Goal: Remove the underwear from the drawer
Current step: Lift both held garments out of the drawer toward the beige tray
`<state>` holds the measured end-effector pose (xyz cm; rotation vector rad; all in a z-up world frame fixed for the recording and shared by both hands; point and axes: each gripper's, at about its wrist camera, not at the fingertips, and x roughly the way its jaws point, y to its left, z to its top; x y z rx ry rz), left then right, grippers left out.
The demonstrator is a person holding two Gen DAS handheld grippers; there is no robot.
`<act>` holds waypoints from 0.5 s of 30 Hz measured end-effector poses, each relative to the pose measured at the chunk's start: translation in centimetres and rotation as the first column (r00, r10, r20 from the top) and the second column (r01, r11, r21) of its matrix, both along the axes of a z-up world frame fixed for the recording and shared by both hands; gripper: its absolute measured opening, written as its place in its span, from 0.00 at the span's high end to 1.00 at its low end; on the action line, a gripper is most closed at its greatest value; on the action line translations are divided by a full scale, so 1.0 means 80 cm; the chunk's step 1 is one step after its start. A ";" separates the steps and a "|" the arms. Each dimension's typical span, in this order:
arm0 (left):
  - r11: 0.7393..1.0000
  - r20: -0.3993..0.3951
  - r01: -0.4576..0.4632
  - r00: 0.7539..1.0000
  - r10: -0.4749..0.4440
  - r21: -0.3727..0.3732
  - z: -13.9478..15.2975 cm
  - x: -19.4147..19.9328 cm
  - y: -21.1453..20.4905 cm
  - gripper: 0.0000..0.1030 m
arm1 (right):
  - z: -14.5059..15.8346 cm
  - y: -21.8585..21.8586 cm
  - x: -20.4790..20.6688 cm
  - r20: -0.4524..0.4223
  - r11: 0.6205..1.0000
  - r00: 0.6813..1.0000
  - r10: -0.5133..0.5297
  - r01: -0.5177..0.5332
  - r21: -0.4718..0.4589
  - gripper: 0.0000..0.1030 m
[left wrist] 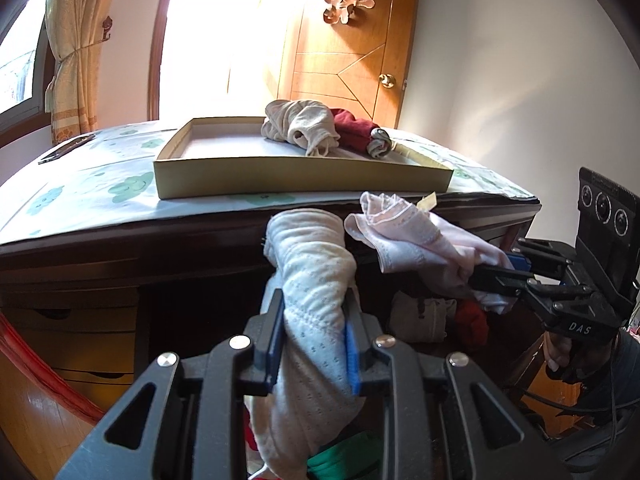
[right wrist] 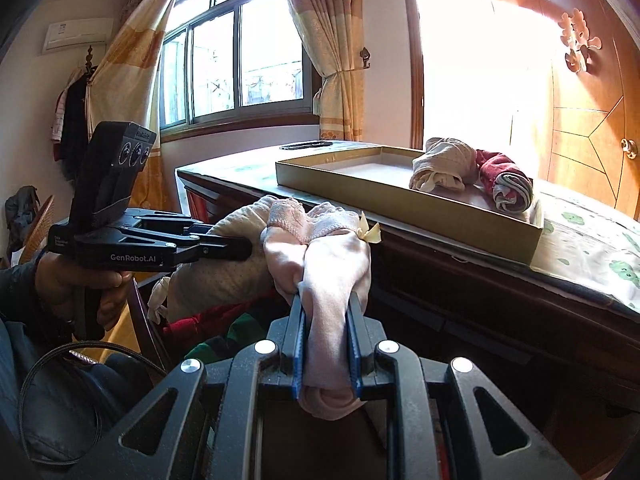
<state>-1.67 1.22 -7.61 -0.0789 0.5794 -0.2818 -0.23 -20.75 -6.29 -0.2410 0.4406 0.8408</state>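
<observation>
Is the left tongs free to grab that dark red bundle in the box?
Probably not yet: the left tongs are shut on a cream garment; the dark red bundle lies beyond, unobstructed.

Soft knit underwear (left wrist: 316, 280); matt cardboard tray (left wrist: 296, 182)

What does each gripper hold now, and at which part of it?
The left gripper is shut on the cream dotted underwear, around its bunched middle. The right gripper is shut on the pink lace-edged underwear, around its gathered lower part.
</observation>
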 end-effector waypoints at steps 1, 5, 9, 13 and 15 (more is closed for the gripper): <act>1.000 0.003 -0.001 1.000 0.001 -0.001 0.001 -0.001 0.000 0.77 | 0.000 0.000 0.000 0.003 1.000 1.000 -0.001 0.001 0.002 0.81; 1.000 0.016 -0.007 1.000 0.007 -0.003 0.002 -0.004 0.001 0.77 | 0.000 -0.001 0.000 0.012 1.000 1.000 -0.006 0.006 0.010 0.81; 1.000 0.029 -0.014 0.999 0.015 -0.009 0.003 -0.007 0.002 0.77 | 0.000 -0.002 -0.002 0.029 1.000 1.000 -0.010 0.010 0.020 0.81; 1.000 0.046 -0.018 0.999 0.019 -0.016 0.006 -0.009 0.002 0.77 | 0.001 -0.004 -0.006 0.048 0.999 0.999 -0.015 0.014 0.033 0.81; 1.000 0.051 -0.016 0.999 0.017 -0.020 0.007 -0.010 0.002 0.77 | 0.001 -0.005 -0.006 0.055 0.999 0.998 -0.016 0.014 0.038 0.81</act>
